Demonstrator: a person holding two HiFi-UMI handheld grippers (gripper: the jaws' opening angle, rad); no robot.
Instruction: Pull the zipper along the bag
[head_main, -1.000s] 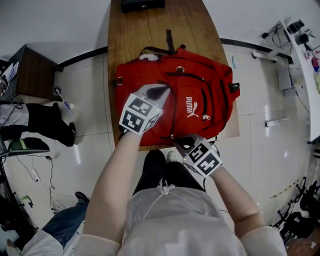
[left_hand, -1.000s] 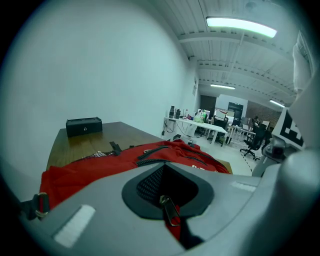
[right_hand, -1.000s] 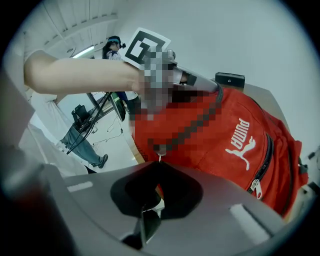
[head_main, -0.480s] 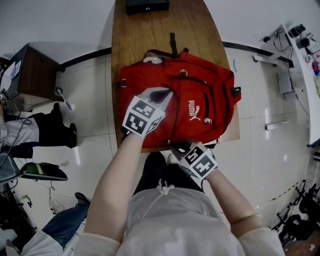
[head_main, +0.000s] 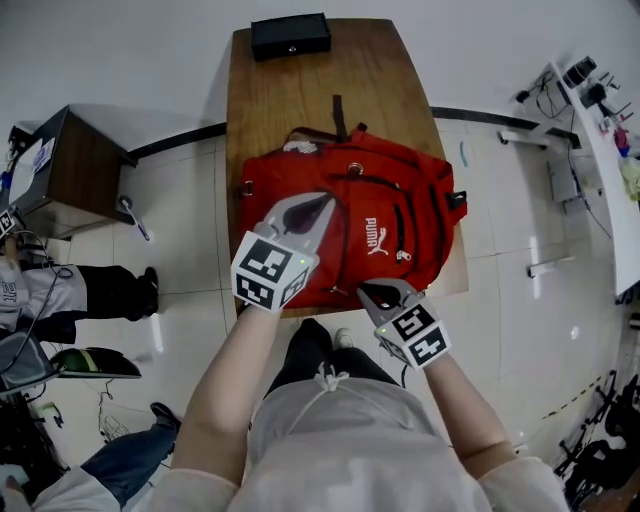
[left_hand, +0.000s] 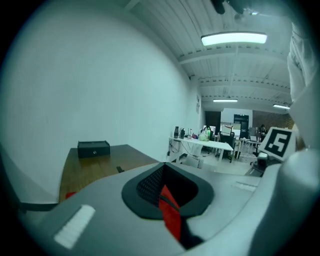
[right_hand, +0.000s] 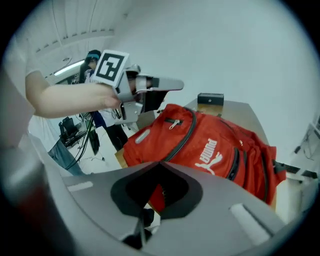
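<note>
A red backpack (head_main: 390, 215) lies flat on the wooden table (head_main: 290, 100), logo side up. A dark zipper line (right_hand: 184, 135) curves across its front, and a metal pull (right_hand: 173, 122) lies near its top. My left gripper (head_main: 322, 200) hovers over the bag's left half, jaws shut with nothing in them; the right gripper view shows the left gripper (right_hand: 172, 85) clear above the fabric. My right gripper (head_main: 376, 293) is shut and empty at the table's near edge, just off the bag's bottom seam. Red fabric shows through each gripper's jaw hole (left_hand: 167, 202).
A black box (head_main: 290, 35) sits at the table's far end. A dark side cabinet (head_main: 75, 160) and a seated person's legs (head_main: 90, 295) are on the left over the tiled floor. Desks and gear line the right wall (head_main: 590, 120).
My right gripper has drawn back a little from the bag's bottom edge toward me. The left gripper stays over the bag's left half. The head view has tilted, showing more of the table.
</note>
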